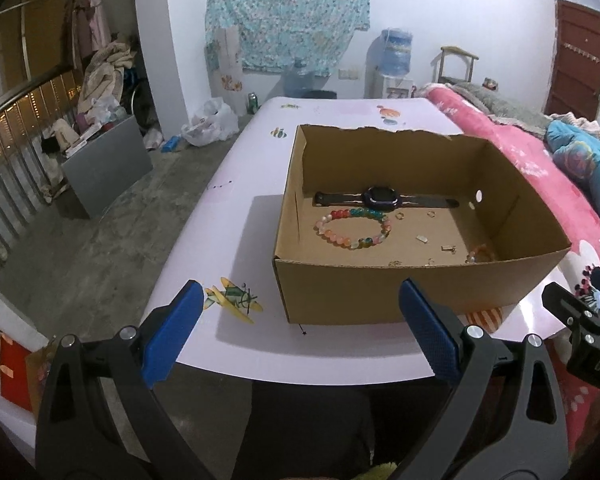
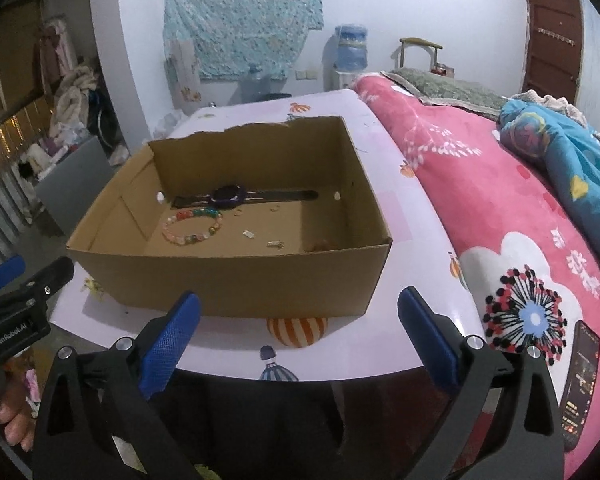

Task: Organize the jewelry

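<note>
Cardboard box [image 2: 236, 280] sits beyond the empty right gripper [image 2: 299, 312] — apart.

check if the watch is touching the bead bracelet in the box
Cannot tell. In the left wrist view the watch face sits right at the top of the bracelet with no clear gap, and the right wrist view shows the same, inside the box.

Left wrist: looking down from the near-left at the box [image 1: 412, 292].
Right wrist: looking from the near-right.
Shared: box, worktop [image 1: 240, 184].
</note>
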